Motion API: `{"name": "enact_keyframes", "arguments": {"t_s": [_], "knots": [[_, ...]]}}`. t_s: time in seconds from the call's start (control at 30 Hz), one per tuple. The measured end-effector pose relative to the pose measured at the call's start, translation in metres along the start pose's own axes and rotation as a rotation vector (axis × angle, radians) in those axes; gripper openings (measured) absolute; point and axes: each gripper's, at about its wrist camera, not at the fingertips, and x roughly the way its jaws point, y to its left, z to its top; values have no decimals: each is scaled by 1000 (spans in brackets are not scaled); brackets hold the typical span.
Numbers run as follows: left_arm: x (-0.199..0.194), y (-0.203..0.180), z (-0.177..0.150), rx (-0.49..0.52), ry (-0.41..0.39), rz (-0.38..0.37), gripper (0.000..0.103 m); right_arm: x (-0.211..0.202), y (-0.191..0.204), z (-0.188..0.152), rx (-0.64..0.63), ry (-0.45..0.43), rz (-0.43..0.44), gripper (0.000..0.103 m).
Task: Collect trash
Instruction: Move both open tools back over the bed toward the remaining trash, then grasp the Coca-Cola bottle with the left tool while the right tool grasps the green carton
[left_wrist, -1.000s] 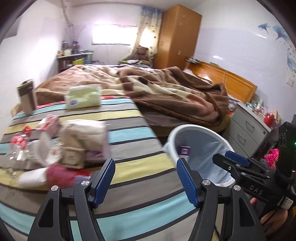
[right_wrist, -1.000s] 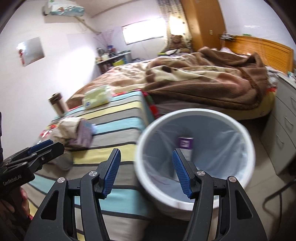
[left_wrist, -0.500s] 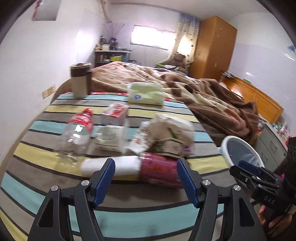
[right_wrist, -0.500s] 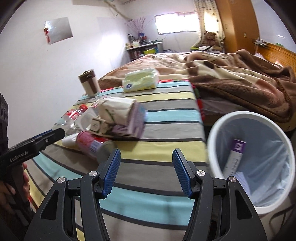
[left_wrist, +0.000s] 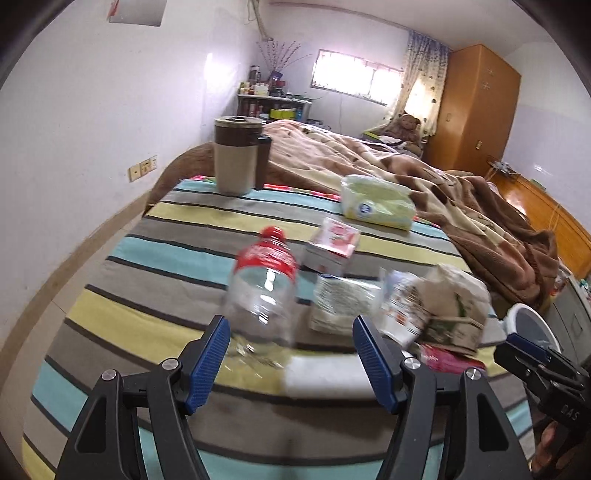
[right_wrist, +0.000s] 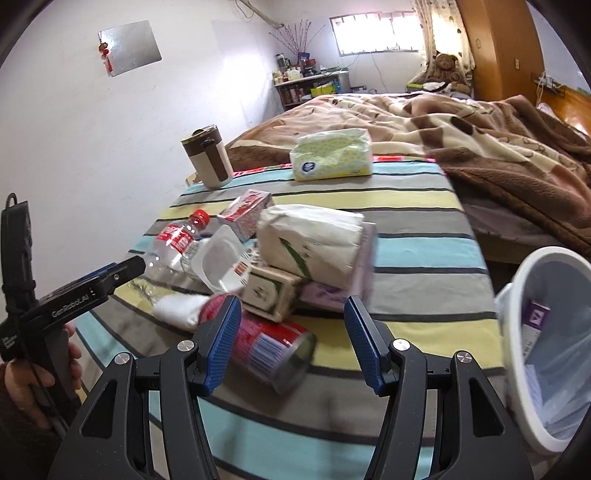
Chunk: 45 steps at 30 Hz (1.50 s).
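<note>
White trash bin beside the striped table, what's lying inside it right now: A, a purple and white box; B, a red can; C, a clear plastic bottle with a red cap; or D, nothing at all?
A: in the right wrist view, a purple and white box lies inside the white trash bin, while the clear plastic bottle with a red cap and the red can lie on the striped table.

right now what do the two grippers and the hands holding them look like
The left gripper and right gripper are both black plastic clamp-style frames with silver rivets and ribbed blue finger pads. Seen side-on, the left one carries white "GenRobot.AI" lettering and a black cable on its handle; the right shows "DAS". A bare hand grips the left handle.
</note>
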Motion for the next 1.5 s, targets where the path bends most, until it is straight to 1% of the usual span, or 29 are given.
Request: {"name": "enact_keyframes", "arguments": {"t_s": [0.07,0.17,0.3,0.43,0.5,0.57,0.77,0.87,0.97,1.0,1.03,1.07,1.17,1.23,1.27,1.5], "knots": [[9,9,6,-12,19,9,70,6,3,3,11,10,-3,60],[22,16,13,0,38,20,72,16,6,9,38,21,-4,60],[40,22,21,-22,68,-11,72,26,6,12,85,44,5,60],[59,23,26,-4,106,-17,72,35,6,13,107,59,-14,60],[67,24,28,-4,118,-7,72,38,5,14,122,67,-14,60],[72,25,29,-5,129,-10,72,40,5,14,132,66,-14,60],[89,26,29,-9,173,-14,72,40,8,14,136,72,-54,60],[93,23,28,7,180,-9,72,39,7,12,143,77,-67,60],[94,23,29,-1,184,-13,72,40,8,11,139,86,-71,59],[95,24,29,-6,188,-13,72,40,8,11,139,87,-71,59],[95,24,29,-7,190,-10,68,41,9,10,137,88,-67,54],[96,24,29,-7,194,-5,63,42,8,10,137,94,-71,50],[99,24,27,-6,207,-7,62,44,6,9,148,100,-73,41],[99,22,27,-2,206,-3,62,44,5,9,154,102,-68,37],[99,23,27,-4,206,-4,62,44,5,9,155,102,-64,33],[90,24,22,-20,200,-14,62,38,5,7,143,84,-55,32]]}}
